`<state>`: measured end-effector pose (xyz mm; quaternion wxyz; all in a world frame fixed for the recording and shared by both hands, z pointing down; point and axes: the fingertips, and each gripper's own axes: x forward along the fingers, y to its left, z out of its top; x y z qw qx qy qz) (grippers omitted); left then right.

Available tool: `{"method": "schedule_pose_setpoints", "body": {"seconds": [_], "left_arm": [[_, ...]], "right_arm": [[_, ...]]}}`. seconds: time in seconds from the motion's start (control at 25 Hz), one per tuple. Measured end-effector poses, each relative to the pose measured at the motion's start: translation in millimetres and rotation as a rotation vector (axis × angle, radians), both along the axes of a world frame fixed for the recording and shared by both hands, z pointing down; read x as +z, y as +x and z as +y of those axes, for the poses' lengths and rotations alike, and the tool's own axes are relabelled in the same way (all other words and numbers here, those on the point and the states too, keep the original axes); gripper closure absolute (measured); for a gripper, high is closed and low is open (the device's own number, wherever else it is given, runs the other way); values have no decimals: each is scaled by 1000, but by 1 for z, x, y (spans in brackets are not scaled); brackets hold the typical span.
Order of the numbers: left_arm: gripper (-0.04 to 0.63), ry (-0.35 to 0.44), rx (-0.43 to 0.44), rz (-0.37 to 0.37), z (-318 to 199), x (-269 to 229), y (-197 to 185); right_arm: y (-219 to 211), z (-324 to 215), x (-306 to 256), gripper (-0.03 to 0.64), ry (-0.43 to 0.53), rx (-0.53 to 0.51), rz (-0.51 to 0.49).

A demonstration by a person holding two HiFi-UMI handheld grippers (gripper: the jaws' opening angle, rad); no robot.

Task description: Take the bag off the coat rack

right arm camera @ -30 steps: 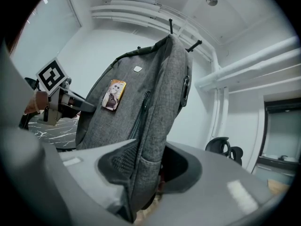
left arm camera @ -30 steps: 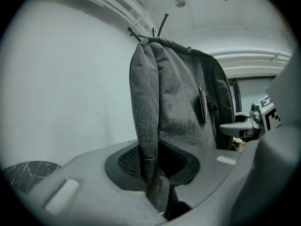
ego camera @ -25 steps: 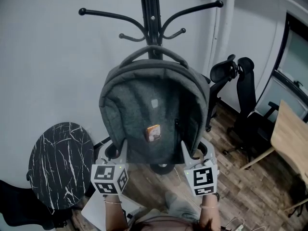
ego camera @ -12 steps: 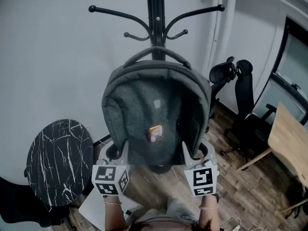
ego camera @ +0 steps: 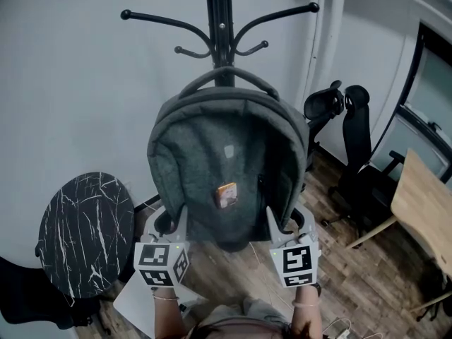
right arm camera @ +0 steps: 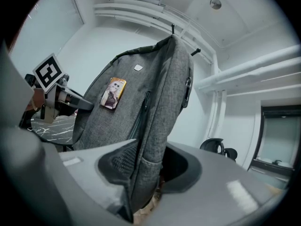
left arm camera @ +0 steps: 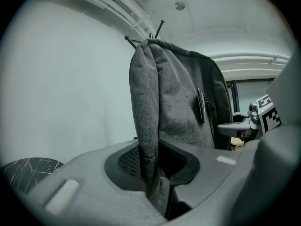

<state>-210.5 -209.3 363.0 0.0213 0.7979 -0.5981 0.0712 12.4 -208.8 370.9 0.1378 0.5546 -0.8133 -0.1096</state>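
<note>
A grey backpack point(ego camera: 227, 168) with a small orange tag hangs in front of the black coat rack point(ego camera: 220, 20). Its top handle point(ego camera: 226, 75) arches across the pole just below the lower hooks; whether it rests on a hook I cannot tell. My left gripper point(ego camera: 174, 224) is shut on the bag's lower left edge, and my right gripper point(ego camera: 281, 223) on its lower right edge. In the left gripper view the grey fabric point(left arm camera: 162, 102) runs down between the pads of the gripper point(left arm camera: 153, 175). The right gripper view shows the bag point(right arm camera: 150, 88) pinched the same way in the gripper point(right arm camera: 143, 178).
A round black marble-top table point(ego camera: 85, 232) stands at the lower left by the white wall. Black office chairs point(ego camera: 353, 147) and a wooden table point(ego camera: 424, 203) are on the right over wood flooring. A white slab point(ego camera: 138, 302) lies on the floor near my feet.
Both grippers keep their hold on the bag. The bag and grippers have shifted only slightly against the rack behind them.
</note>
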Motion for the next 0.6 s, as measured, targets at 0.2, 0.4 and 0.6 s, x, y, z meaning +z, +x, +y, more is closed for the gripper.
{"method": "schedule_pose_setpoints", "body": {"seconds": [0.2, 0.4, 0.6], "left_arm": [[514, -2, -13, -2, 7, -2, 17], [514, 4, -31, -3, 16, -4, 31], [514, 6, -50, -4, 27, -7, 43]], "right_arm": [[17, 4, -1, 482, 0, -12, 2], [31, 8, -4, 482, 4, -33, 1], [43, 14, -6, 482, 9, -56, 1]]}}
